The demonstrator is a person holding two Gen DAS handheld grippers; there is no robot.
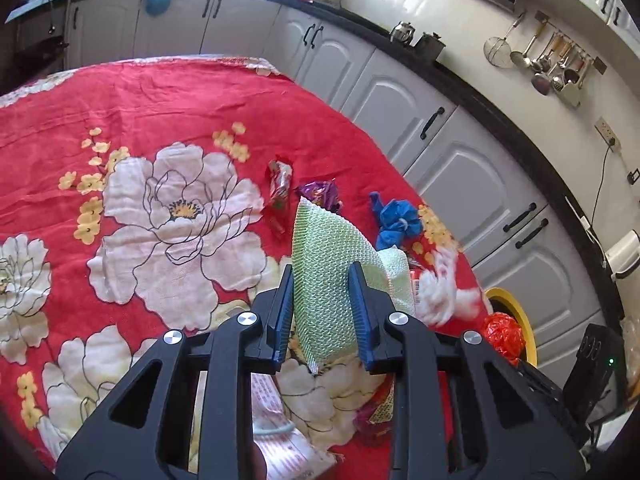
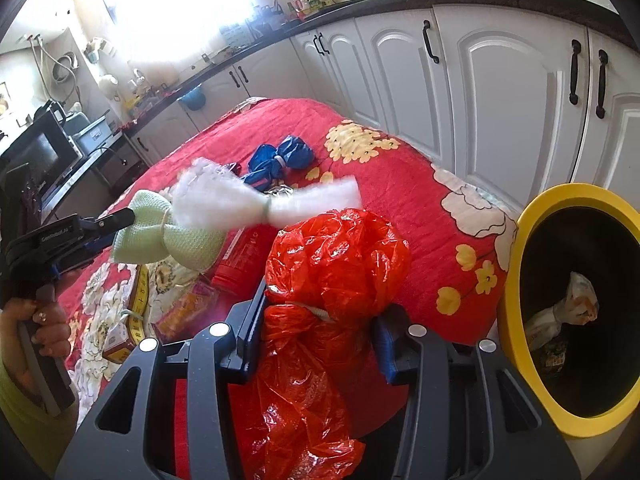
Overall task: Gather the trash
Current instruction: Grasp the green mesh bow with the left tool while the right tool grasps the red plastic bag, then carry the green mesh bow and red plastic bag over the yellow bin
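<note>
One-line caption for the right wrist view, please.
Right claw grips a knotted red plastic bag above the flowered red cloth, beside a yellow-rimmed bin.

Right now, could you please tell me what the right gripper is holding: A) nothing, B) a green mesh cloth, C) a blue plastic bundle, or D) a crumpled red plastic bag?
D: the right gripper has its jaws closed on the crumpled red plastic bag, beside the yellow-rimmed bin.
</note>
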